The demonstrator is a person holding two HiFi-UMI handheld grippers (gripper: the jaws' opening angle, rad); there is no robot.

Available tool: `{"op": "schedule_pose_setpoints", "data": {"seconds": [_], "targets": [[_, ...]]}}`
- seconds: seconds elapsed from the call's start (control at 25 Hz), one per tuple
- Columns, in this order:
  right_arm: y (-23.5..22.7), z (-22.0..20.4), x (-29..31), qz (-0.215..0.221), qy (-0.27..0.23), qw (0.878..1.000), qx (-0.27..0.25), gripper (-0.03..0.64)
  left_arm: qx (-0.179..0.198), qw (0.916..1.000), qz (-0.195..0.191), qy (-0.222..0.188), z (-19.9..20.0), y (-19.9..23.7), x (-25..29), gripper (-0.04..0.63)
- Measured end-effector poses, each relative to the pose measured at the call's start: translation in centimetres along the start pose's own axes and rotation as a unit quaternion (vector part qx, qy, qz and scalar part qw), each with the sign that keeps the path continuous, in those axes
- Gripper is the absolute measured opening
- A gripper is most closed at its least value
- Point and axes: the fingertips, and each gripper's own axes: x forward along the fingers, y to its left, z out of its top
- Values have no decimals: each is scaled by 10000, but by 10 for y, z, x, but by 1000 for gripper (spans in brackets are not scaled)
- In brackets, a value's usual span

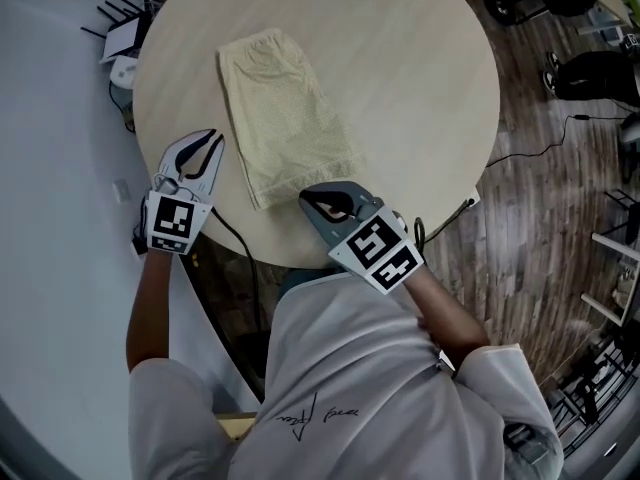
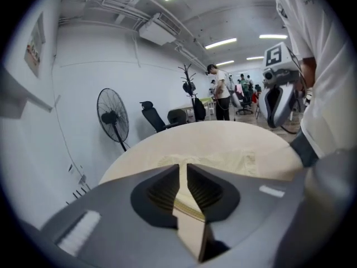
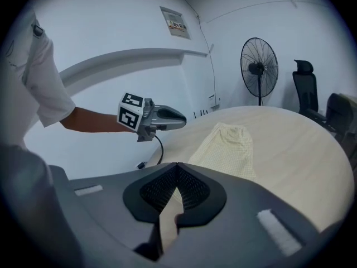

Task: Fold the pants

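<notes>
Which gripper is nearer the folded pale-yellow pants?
Right. The right gripper is at the near edge of the pale-yellow fabric pants; the left gripper is off their left edge, apart.

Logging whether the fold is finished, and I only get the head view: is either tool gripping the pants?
Observer: Neither. The right gripper view shows the right tool with its jaws together, nothing between them.
Operator: And the left one?
Observer: Its own view shows the left tool with a narrow empty gap between its jaws; the pants lie on the table beyond it.
Operator: Anyone else close by?
Observer: Only far off: the left gripper view shows people standing across the room.
</notes>
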Motion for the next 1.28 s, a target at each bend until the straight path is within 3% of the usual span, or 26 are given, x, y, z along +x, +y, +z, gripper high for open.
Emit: {"op": "schedule_pose_setpoints", "data": {"seconds": [0.24,0.4,0.6,0.96,1.28], "targets": [[-21,-18,-18,-366,13,9992,137,-5,-1259,9905,455,310,-40,-36,-26,97],[-34,-36,-25,-569,86,9980,261,-5,-1864,9789,687,473,-66,-68,-36,97],[-51,-51,-32,-734,150,9965,360,-5,-2575,9581,1063,665,-86,-92,-41,96],[-78,-89,-26,-909,441,9923,721,-2,-3795,9079,1437,1048,-128,-126,-33,98],[-113,-123,-25,-806,539,9787,1812,66,-4811,8524,1663,1197,-156,-144,-24,135]]}}
